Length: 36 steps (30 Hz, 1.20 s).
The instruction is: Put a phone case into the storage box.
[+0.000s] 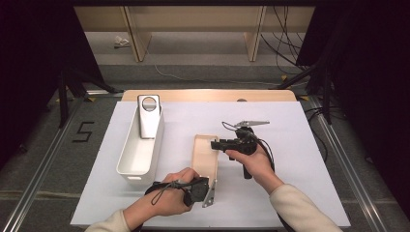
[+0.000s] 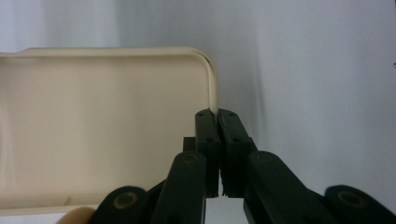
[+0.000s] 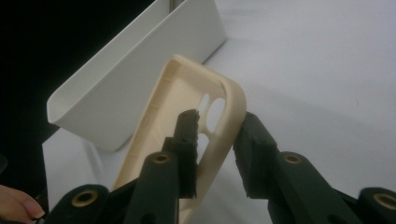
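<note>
High view: your left gripper (image 1: pixel 205 186) clamps the near edge of the beige phone case (image 1: pixel 205 154), which lies on the white table (image 1: pixel 290 193) just right of the white bin (image 1: pixel 140 150); your right gripper (image 1: pixel 216 143) sits at the case's far end. A second case (image 1: pixel 149 116) stands in the bin, and "5" (image 1: pixel 83 131) is marked on the floor. Left gripper view: jaws clenched on the case rim (image 2: pixel 212 84). Right gripper view: jaws straddle the camera-hole end (image 3: pixel 229 107), not yet pinching it. My guess: that thin rim may flex or slip if you pull unevenly. No branding legible.
</note>
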### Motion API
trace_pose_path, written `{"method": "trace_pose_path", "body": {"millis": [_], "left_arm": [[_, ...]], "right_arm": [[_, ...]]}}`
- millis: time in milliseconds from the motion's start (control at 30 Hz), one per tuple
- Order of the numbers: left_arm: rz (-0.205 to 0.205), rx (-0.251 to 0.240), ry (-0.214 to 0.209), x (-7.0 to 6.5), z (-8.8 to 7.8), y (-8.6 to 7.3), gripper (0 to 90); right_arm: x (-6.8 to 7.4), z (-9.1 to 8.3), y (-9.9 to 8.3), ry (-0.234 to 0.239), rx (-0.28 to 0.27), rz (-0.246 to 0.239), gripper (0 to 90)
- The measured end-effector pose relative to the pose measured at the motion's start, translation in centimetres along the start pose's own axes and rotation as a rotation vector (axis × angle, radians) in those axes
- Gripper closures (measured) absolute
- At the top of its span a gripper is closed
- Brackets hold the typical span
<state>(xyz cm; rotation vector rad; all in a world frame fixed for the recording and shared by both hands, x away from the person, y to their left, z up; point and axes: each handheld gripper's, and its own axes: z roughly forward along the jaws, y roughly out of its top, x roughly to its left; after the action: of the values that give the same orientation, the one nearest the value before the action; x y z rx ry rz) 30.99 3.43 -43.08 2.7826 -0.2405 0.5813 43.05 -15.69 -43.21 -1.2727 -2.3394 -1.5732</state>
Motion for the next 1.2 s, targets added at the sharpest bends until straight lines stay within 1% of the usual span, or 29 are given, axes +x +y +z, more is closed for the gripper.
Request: {"method": "trace_pose_path", "body": {"millis": [67, 100, 167, 233, 267, 367, 433, 467, 500, 533, 567, 600, 633, 667, 700, 733, 767, 800, 867, 900, 933, 967, 1033, 1133, 1200], "left_arm": [[-0.007, -0.003, 0.007, 0.0, 0.0, 0.0, 87.2], [-0.003, -0.003, 0.011, 0.1, 0.0, -0.1, 87.2], [-0.005, -0.007, 0.019, 0.2, 0.1, -0.1, 87.1], [-0.013, -0.015, 0.030, 0.3, 0.0, -0.2, 87.0], [-0.019, -0.017, 0.033, 0.3, 0.0, -0.2, 87.1], [-0.027, -0.029, 0.057, 0.5, -0.1, -0.4, 87.0], [-0.038, -0.044, 0.071, 0.7, -0.2, -0.5, 86.5], [-0.043, -0.054, 0.079, 0.8, -0.2, -0.6, 86.0], [-0.067, -0.081, 0.088, 0.8, -0.3, -0.7, 85.1], [-0.075, -0.098, 0.092, 0.9, -0.4, -0.8, 83.5], [-0.089, -0.124, 0.108, 0.9, -0.6, -1.0, 81.6], [-0.104, -0.148, 0.121, 1.0, -0.8, -1.1, 79.0], [-0.127, -0.178, 0.130, 1.1, -1.0, -1.4, 76.5], [-0.156, -0.203, 0.140, 1.2, -1.3, -1.7, 72.6], [-0.187, -0.230, 0.149, 1.4, -1.6, -2.0, 68.0], [-0.233, -0.262, 0.154, 1.5, -1.8, -2.5, 63.4], [-0.305, -0.314, 0.158, 1.5, -1.9, -2.9, 58.5], [-0.352, -0.350, 0.164, 1.6, -2.1, -3.4, 54.3], [-0.440, -0.394, 0.168, 1.9, -2.4, -4.4, 45.9], [-0.476, -0.408, 0.172, 2.0, -2.6, -4.9, 40.9], [-0.504, -0.419, 0.188, 2.0, -2.7, -5.3, 35.0], [-0.528, -0.430, 0.203, 2.0, -2.9, -5.7, 31.1], [-0.585, -0.469, 0.218, 1.9, -3.2, -6.4, 27.4], [-0.663, -0.528, 0.210, 1.8, -3.5, -7.3, 25.0], [-0.702, -0.552, 0.214, 1.7, -3.7, -7.8, 24.6]], "right_arm": [[0.1, -0.2, 0.1, -0.001, -0.007, 0.005, 74.4], [0.2, -0.3, 0.1, 0.002, -0.013, 0.006, 75.3], [0.5, -0.5, 0.3, -0.007, -0.020, -0.001, 77.1], [0.8, -0.8, 0.4, -0.004, -0.039, 0.007, 79.5], [1.0, -0.9, 0.5, 0.000, -0.051, 0.009, 80.4], [1.5, -1.3, 0.9, 0.021, -0.084, 0.022, 81.9], [1.9, -1.7, 1.1, 0.026, -0.106, 0.018, 82.1], [2.0, -1.8, 1.3, 0.024, -0.117, 0.008, 82.2], [2.2, -2.1, 1.4, 0.022, -0.126, 0.007, 82.2], [2.3, -2.3, 1.5, 0.014, -0.132, -0.010, 82.3], [2.4, -2.5, 1.6, -0.010, -0.134, -0.032, 82.3], [2.3, -2.8, 1.7, -0.014, -0.142, -0.036, 82.2], [2.1, -3.0, 1.8, -0.005, -0.154, -0.021, 82.2], [2.0, -3.3, 1.9, -0.009, -0.162, -0.022, 82.2], [1.9, -3.6, 2.0, -0.018, -0.169, -0.036, 82.2], [1.9, -3.9, 2.1, -0.030, -0.176, -0.051, 82.2], [1.9, -4.2, 2.2, -0.037, -0.183, -0.060, 82.2], [1.8, -4.5, 2.2, -0.035, -0.187, -0.064, 82.1], [1.9, -5.0, 2.3, -0.051, -0.196, -0.089, 82.1], [1.9, -5.2, 2.3, -0.053, -0.194, -0.103, 82.1], [2.0, -5.5, 2.3, -0.058, -0.199, -0.115, 82.1], [2.0, -5.6, 2.3, -0.055, -0.202, -0.122, 82.1], [2.1, -5.9, 2.2, -0.055, -0.203, -0.138, 82.0], [2.2, -6.4, 1.8, -0.048, -0.206, -0.150, 82.0], [2.3, -6.7, 1.7, -0.043, -0.212, -0.158, 81.9]]}}
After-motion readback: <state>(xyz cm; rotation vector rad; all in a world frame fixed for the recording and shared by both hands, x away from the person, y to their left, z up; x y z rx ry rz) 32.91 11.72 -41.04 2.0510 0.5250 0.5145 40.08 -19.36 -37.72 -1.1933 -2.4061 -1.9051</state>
